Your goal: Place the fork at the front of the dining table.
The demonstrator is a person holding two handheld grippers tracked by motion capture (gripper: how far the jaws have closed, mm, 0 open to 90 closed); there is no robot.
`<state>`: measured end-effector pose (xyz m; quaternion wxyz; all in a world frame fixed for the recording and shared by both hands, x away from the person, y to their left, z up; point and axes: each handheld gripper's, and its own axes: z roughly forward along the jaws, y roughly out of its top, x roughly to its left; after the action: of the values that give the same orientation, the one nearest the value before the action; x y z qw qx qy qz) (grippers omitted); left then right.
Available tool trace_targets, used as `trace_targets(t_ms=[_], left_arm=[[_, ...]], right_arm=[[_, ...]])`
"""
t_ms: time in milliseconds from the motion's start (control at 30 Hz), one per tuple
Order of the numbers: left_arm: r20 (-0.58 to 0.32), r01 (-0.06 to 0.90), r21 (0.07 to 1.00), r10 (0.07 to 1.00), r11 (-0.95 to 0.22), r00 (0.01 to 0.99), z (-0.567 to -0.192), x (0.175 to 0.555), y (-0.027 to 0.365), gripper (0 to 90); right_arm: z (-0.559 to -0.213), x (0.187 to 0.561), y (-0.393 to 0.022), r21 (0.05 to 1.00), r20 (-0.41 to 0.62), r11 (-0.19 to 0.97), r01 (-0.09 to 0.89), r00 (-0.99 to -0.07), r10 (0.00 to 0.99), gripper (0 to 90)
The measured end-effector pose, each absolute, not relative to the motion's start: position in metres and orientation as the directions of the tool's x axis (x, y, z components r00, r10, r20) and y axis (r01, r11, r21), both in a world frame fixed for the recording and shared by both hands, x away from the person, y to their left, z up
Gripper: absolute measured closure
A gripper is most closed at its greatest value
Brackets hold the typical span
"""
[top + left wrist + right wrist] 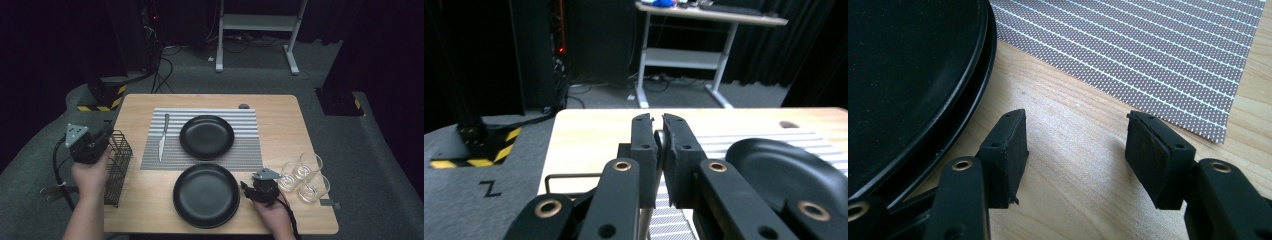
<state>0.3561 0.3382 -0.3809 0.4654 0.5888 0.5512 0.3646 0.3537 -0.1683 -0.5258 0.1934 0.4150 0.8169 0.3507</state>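
Left edge of the surface: my left tool (658, 122) pinches what looks like a thin metal utensil (660, 145) above the wire basket (119, 165). I'd lift it straight, clear of the wires. My right tool (1075, 140), spread, rests beside the near plate (898, 75).

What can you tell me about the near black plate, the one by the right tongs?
The near black plate is round, glossy and dark, with a shallow well and raised rim. It lies flat and empty on the bare wooden table, just off the striped placemat's near edge. In the right gripper view it looks like two stacked rims. The right tongs stand open beside its right edge, not touching.
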Motion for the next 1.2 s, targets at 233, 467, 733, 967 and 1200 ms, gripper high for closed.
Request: trace_targets(t_ms=[233,467,733,967,1200], left_arm=[[-0.107,0.367,0.929,0.986,0.054,0.126,-0.3838,0.3618,0.3391,82.7],[-0.112,0.386,0.921,0.986,0.057,0.122,-0.3849,0.3639,0.3393,82.7],[-0.126,0.393,0.917,0.985,0.071,0.115,-0.3844,0.3636,0.3403,82.9],[-0.112,0.386,0.92,0.988,0.065,0.101,-0.3834,0.3619,0.3399,84.0],[-0.107,0.383,0.921,0.99,0.064,0.091,-0.3828,0.3607,0.3407,84.5]], right_arm=[[-0.5258,0.3536,-0.1682,0.734,-0.027,0.412,0.54,-0.583,0.812,42.1],[-0.5259,0.3537,-0.1683,0.734,-0.026,0.411,0.54,-0.582,0.813,42.1],[-0.5258,0.3537,-0.1683,0.733,-0.024,0.409,0.543,-0.581,0.814,42.1],[-0.5258,0.3537,-0.1683,0.733,-0.024,0.409,0.543,-0.581,0.814,42.0],[-0.5259,0.3537,-0.1683,0.734,-0.026,0.411,0.541,-0.582,0.813,42.0]])
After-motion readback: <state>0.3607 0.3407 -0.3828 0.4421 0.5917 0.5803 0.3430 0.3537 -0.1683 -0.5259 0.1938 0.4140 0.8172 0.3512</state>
